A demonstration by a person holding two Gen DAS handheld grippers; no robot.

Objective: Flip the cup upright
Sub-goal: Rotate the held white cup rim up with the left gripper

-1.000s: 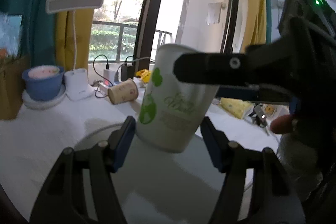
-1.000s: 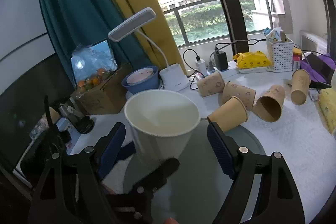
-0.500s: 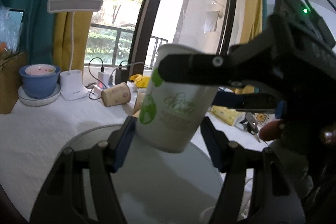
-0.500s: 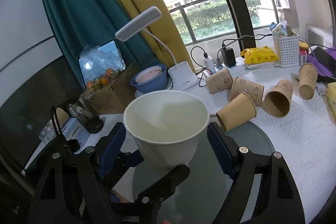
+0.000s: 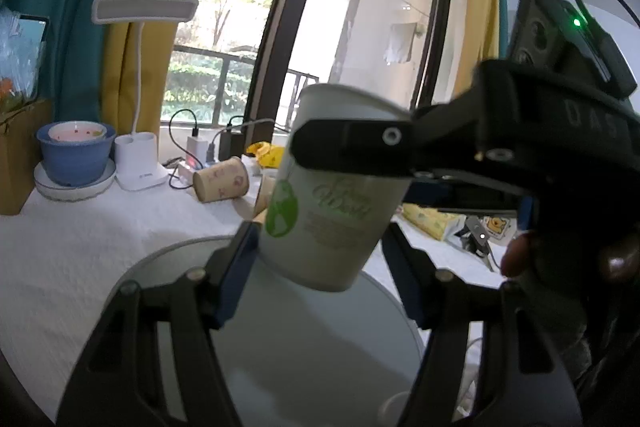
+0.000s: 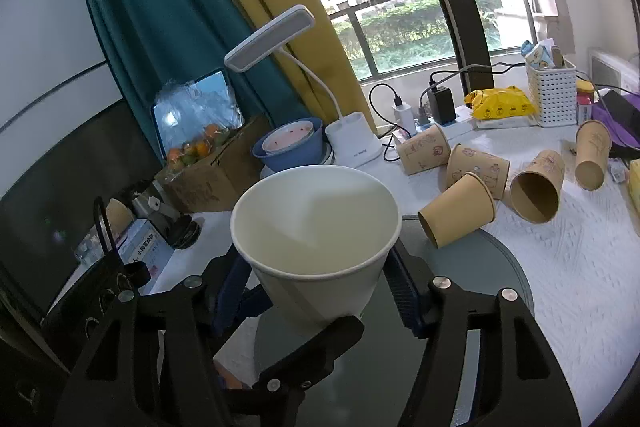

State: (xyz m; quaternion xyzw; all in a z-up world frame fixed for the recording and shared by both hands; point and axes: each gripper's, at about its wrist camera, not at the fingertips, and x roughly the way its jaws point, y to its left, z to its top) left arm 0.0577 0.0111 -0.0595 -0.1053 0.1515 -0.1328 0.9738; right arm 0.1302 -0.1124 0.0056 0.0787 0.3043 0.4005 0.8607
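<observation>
1. Your right gripper (image 6: 320, 291) has its jaws clamped on the white paper cup (image 6: 316, 239); mouth up, leaning a little toward the camera, inside bare.
2. From your left wrist view, the same cup (image 5: 332, 203) shows green print on its side. It hangs above the round grey glass disc (image 5: 320, 347), base lifted clear of it.
3. Your left gripper (image 5: 320, 275) has its jaws apart. The left blue pad sits right at the cup's lower wall; the right pad stands off it with a gap.
4. The right gripper's black finger (image 5: 352, 143) crosses the cup's upper wall in the left view.
5. Brown paper cups (image 6: 500, 183) lie on their sides on the white-clothed counter (image 6: 580, 267) beyond the disc.
6. Behind: white desk lamp (image 6: 352, 143), blue bowl (image 6: 292, 147).
</observation>
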